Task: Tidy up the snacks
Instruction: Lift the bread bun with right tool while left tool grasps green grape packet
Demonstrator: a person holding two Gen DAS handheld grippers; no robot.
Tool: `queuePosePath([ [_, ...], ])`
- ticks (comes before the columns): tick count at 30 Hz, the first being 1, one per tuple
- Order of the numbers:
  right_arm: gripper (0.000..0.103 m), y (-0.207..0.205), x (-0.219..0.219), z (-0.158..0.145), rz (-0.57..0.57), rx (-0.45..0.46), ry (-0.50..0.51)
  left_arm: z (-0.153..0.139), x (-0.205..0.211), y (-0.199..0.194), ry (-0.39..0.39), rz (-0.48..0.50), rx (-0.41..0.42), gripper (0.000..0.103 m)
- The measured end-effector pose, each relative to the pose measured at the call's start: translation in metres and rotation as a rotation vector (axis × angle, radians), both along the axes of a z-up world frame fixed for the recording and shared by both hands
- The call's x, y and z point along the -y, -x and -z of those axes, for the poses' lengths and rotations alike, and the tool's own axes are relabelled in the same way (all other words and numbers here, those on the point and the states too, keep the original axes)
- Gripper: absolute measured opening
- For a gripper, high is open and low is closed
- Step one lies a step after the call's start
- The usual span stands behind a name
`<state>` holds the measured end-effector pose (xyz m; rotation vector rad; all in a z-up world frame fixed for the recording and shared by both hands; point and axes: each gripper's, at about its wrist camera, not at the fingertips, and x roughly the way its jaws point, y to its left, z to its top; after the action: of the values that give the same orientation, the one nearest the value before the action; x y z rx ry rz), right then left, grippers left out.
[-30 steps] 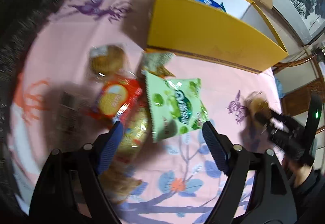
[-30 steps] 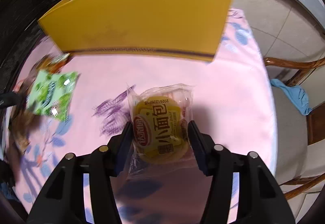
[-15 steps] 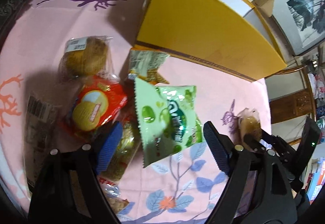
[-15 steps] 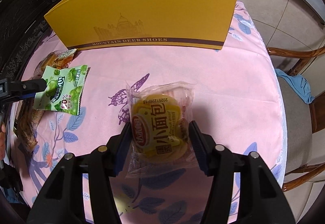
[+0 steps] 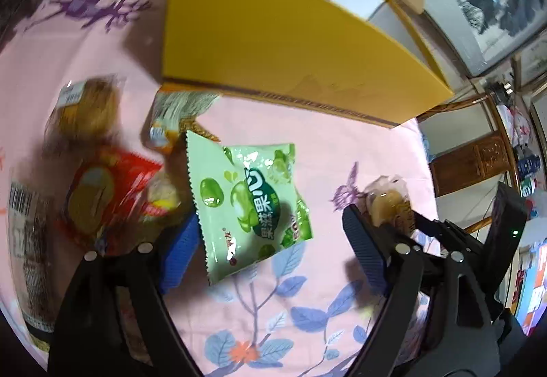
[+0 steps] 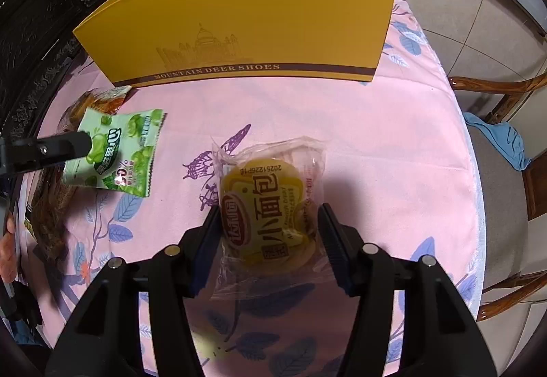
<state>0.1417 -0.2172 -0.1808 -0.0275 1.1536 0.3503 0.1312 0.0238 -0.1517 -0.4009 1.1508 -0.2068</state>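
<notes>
Right gripper (image 6: pixel 268 237) clamped on wrapped bun (image 6: pixel 265 211), lifted over pink worktop (image 6: pixel 359 144), near yellow box (image 6: pixel 239 18). Left gripper (image 5: pixel 270 252) fingers apart around green candy bag (image 5: pixel 248 201) beside snack pile (image 5: pixel 102 192).

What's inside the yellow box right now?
Little shows: the yellow box has a white inner wall, and a sliver of something blue peeks over its front wall. That tall front wall hides the rest of the inside.

left wrist: above table, close | right: likewise; both face yellow box (image 5: pixel 273 45)
</notes>
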Motion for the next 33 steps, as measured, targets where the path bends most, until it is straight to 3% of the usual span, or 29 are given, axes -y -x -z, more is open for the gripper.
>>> queuePosePath([
  [1, 0.059, 0.0, 0.0, 0.0, -0.001, 0.0, 0.0, 0.0, 0.003, -0.002, 0.0, 0.005, 0.002, 0.076],
  [3, 0.059, 0.0, 0.0, 0.0, -0.001, 0.0, 0.005, 0.007, 0.007, -0.009, 0.016, 0.014, -0.021, 0.05],
  [4, 0.059, -0.001, 0.0, 0.0, -0.001, 0.0, 0.006, 0.013, 0.01, -0.013, 0.032, 0.015, -0.051, 0.025],
  [5, 0.059, -0.001, 0.0, 0.0, -0.001, -0.002, 0.008, 0.015, 0.012, -0.014, 0.039, 0.018, -0.064, 0.013],
  [9, 0.061, -0.002, -0.001, 0.001, 0.0, -0.006, 0.011, 0.031, 0.034, -0.021, 0.015, 0.06, -0.125, 0.013],
  [14, 0.06, -0.005, -0.005, 0.002, -0.033, -0.014, 0.011, 0.034, 0.035, -0.025, 0.095, 0.02, -0.128, 0.045],
  [17, 0.058, -0.005, -0.013, 0.002, -0.075, -0.012, 0.02, 0.028, 0.046, -0.025, 0.053, 0.064, -0.107, 0.047],
  [19, 0.058, -0.003, -0.022, 0.001, -0.125, -0.013, 0.011, 0.024, 0.05, -0.025, 0.072, 0.085, -0.099, 0.047],
  [24, 0.058, -0.002, -0.038, 0.004, -0.142, -0.021, 0.053, 0.016, 0.059, -0.024, 0.082, 0.109, -0.08, 0.043],
  [26, 0.058, -0.004, -0.035, 0.006, -0.13, -0.036, 0.036, 0.026, 0.06, -0.025, 0.077, 0.107, -0.112, 0.029],
  [33, 0.053, -0.005, -0.029, 0.005, -0.111, -0.033, 0.009, 0.027, 0.069, -0.023, 0.018, 0.129, -0.074, 0.009],
])
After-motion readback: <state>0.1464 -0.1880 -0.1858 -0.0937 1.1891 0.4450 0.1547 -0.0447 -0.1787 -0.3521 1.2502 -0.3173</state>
